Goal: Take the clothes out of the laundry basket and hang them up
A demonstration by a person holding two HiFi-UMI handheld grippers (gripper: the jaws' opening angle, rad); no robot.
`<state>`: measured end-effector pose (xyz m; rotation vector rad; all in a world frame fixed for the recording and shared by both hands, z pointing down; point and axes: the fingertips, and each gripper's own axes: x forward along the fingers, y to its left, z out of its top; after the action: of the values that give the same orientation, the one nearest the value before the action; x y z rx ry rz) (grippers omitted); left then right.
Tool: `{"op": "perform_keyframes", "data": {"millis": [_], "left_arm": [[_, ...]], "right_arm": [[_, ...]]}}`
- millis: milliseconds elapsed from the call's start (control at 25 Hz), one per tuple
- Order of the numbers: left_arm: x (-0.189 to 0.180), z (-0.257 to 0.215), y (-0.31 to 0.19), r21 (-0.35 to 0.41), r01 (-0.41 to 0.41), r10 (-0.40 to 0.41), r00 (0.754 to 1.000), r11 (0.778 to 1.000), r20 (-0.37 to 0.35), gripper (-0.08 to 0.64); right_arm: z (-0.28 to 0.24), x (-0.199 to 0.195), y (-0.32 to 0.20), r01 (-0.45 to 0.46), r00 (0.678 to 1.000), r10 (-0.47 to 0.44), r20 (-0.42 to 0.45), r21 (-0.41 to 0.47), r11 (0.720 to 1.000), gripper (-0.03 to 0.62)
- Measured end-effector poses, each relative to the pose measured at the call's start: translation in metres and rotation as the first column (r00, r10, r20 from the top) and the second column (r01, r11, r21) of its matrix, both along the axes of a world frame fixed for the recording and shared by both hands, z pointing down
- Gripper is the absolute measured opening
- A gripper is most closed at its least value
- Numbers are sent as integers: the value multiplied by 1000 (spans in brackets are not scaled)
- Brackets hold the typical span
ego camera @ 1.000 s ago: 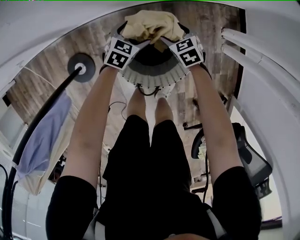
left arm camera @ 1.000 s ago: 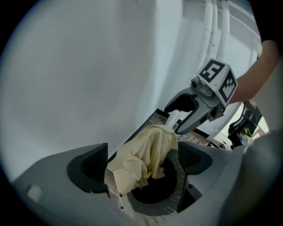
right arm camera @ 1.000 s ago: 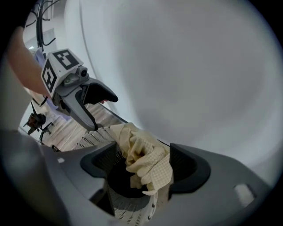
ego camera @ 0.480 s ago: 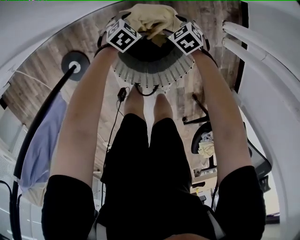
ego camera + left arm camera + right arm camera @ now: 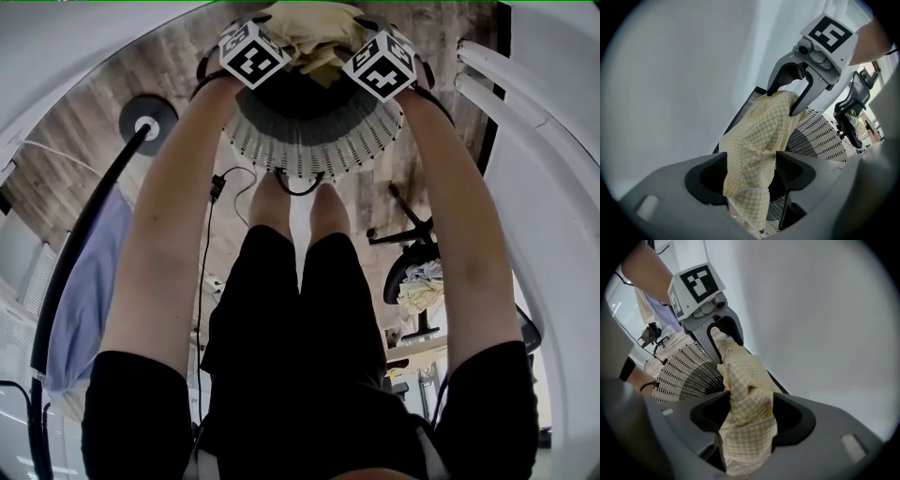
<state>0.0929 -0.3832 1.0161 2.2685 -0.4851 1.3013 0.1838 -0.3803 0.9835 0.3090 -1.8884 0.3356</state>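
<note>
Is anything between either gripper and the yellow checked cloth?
Nothing visible: the yellow checked cloth already lies between the fingers of the left gripper and the right gripper, which have just been closing on it.

The garment [image 5: 757,136] is thin woven cloth, pale yellow with a fine check, matt, soft and creased, with a stitched hem at the lower middle of my 2 gripper views. My left gripper [image 5: 750,174] and right gripper [image 5: 750,417] are smooth matt grey plastic; their jaws have just been closing, and the cloth is pressed between them. Each marker cube [image 5: 251,54] is white plastic with matt black print. The laundry basket [image 5: 309,141], upper middle of the head view, is white slotted plastic with a slight sheen. The floor [image 5: 103,131] shows grained wood planks, the pole [image 5: 89,220] at left is glossy black, and the cloth [image 5: 84,281] beside it is smooth pale blue
</note>
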Motion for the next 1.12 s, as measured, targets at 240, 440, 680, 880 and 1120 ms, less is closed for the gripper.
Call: {"op": "perform_keyframes", "data": {"millis": [240, 440, 680, 880, 1120], "left_arm": [[-12, -4, -4, 18, 56, -56, 998, 998, -10, 108], [-11, -15, 9, 11, 26, -26, 1000, 1000, -8, 49], [-17, -37, 11, 21, 26, -26, 1000, 999, 12, 8], [-18, -74, 10, 67, 56, -55, 998, 996, -28, 8], [-15, -146, 13, 162, 184, -165, 978, 969, -126, 8]], "right_arm": [[4, 0, 3, 29, 999, -29, -20, -24, 999, 153], [-5, 1, 14, 41, 997, -45, -59, -59, 997, 107], [-24, 13, 18, 53, 992, -61, -113, -68, 996, 78], [-57, 17, 18, 17, 993, -21, -112, -31, 999, 43], [-117, 17, 24, -58, 996, 64, -57, 102, 993, 40]]}}
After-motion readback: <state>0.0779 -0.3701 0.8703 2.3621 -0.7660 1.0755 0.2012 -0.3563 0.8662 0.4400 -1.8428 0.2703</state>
